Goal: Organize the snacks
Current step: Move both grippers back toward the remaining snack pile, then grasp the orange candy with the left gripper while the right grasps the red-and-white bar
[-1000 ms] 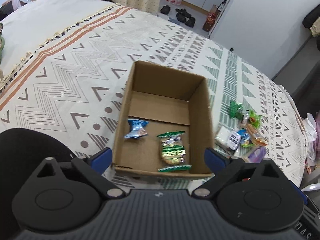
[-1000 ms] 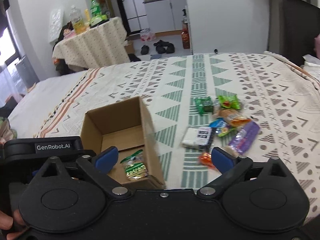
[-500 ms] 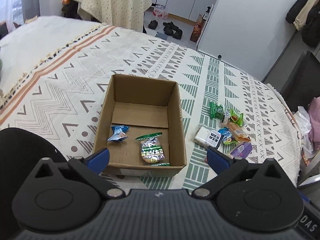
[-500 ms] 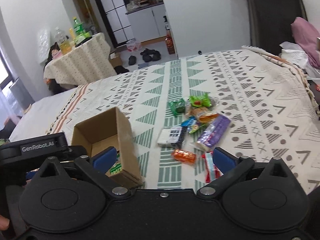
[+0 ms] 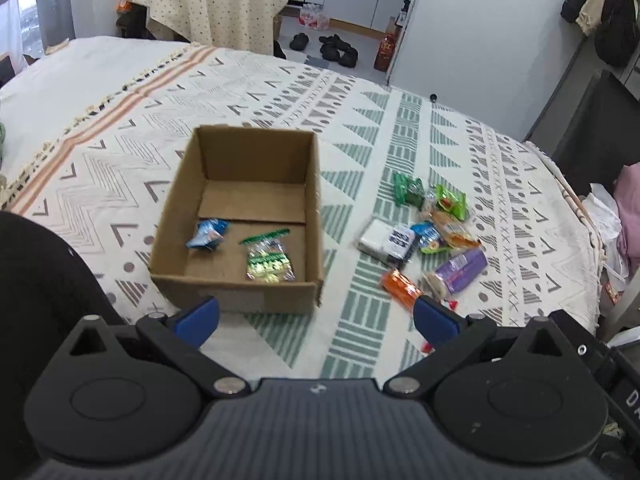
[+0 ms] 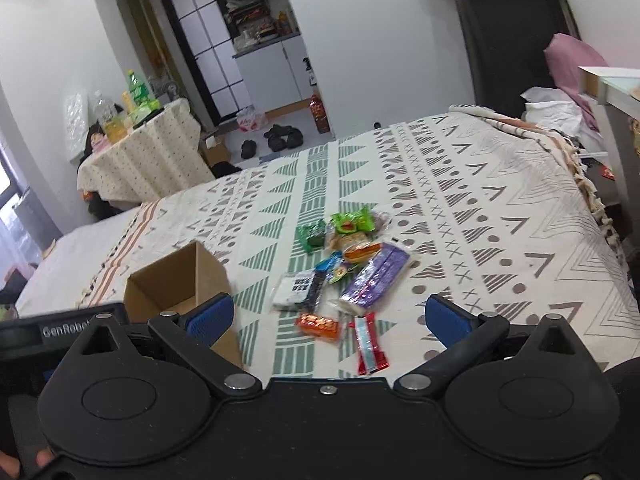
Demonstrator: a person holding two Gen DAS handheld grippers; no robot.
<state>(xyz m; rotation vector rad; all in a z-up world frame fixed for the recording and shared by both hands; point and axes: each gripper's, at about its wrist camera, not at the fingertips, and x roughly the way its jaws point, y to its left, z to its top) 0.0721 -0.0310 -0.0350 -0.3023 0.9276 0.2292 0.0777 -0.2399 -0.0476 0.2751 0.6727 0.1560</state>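
An open cardboard box (image 5: 236, 282) (image 6: 160, 284) sits on the patterned bedspread. Inside it lie a blue wrapped snack (image 5: 207, 234) and a clear pack with green print (image 5: 268, 262). To its right lies a loose pile of snacks: a purple pack (image 6: 376, 278) (image 5: 464, 266), an orange pack (image 6: 320, 325) (image 5: 400, 284), a red-and-blue stick (image 6: 370, 344), a white-and-black pack (image 6: 300, 290), green packs (image 6: 348, 222). My left gripper (image 5: 316, 316) hangs open and empty, near the box's front. My right gripper (image 6: 328, 318) is open and empty above the near edge of the pile.
The bedspread (image 6: 480, 220) stretches wide to the right of the pile. A cloth-covered side table with bottles (image 6: 140, 148) stands beyond the bed, with shoes (image 6: 276, 140) on the floor. Clothes and a dark chair (image 6: 520, 40) are at the far right.
Both grippers have pulled back and risen. The left view now takes in the box and the whole snack pile. The right view has swung right, centring on the pile. Both stay open.
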